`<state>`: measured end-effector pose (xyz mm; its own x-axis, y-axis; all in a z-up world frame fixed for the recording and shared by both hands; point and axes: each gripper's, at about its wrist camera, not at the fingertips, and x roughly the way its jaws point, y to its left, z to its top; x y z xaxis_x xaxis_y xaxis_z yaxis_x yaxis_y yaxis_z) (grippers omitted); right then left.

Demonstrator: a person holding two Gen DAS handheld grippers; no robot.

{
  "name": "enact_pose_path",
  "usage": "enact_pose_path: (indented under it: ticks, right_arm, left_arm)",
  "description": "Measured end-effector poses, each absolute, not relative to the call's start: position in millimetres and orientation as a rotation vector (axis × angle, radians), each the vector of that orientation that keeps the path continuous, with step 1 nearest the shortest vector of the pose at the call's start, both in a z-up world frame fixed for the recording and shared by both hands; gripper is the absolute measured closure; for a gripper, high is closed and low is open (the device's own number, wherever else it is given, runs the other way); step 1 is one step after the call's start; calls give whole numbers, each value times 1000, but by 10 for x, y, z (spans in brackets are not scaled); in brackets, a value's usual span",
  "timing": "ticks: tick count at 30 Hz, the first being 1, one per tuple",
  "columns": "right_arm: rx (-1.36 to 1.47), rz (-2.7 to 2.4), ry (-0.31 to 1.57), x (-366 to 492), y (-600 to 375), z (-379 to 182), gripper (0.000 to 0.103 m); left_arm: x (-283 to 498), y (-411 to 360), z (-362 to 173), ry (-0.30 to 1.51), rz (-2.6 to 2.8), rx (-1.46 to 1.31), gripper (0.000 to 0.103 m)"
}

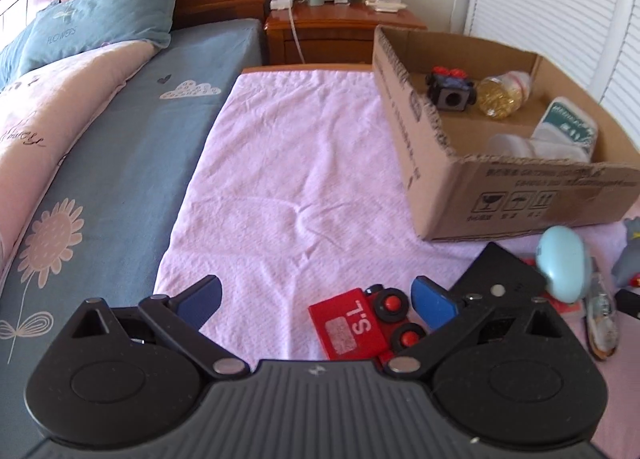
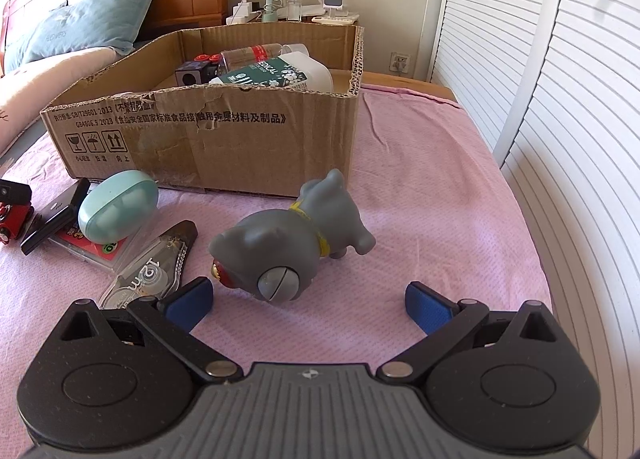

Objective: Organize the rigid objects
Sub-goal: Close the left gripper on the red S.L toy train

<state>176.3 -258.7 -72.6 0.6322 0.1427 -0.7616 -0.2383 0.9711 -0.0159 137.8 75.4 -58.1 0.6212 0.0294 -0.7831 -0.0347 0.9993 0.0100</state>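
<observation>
Here, left gripper (image 1: 316, 301) low over pink towel (image 1: 288, 163), jaws spread wide, empty; red wooden toy train marked "S.L" (image 1: 360, 325) between blue pads, near-left of open brown cardboard box (image 1: 496, 195). Right gripper (image 2: 308, 299) likewise agape, nothing held; grey plastic cat figurine (image 2: 296, 239) lying on side before box, head toward gripper, long axis running toward box.

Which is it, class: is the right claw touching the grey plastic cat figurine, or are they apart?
Apart. The right wrist view shows the right claw open, with pink cloth visible between each blue finger and the grey plastic cat figurine.
</observation>
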Motion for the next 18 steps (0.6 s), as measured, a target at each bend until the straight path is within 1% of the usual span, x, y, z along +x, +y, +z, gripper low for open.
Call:
enact_pose_path:
  ticks: [4,7,13,18]
  right_arm:
    - [-118,219,860,1766,-2590,-727,0]
    - [-118,218,864,1766,-2593,-725,0]
    - [-120,221,869,1753,-2593,-719,0]
    - [-122,227,870,1759,-2599,-717,0]
  left_arm:
    - [1300,705,-437,845,-105,-9,2]
    - [1381,661,-417,851,-178,-18,3]
    - [1540,622,-581,951,-289,-46,3]
    - [1343,640,-563,995,-353,-75,3]
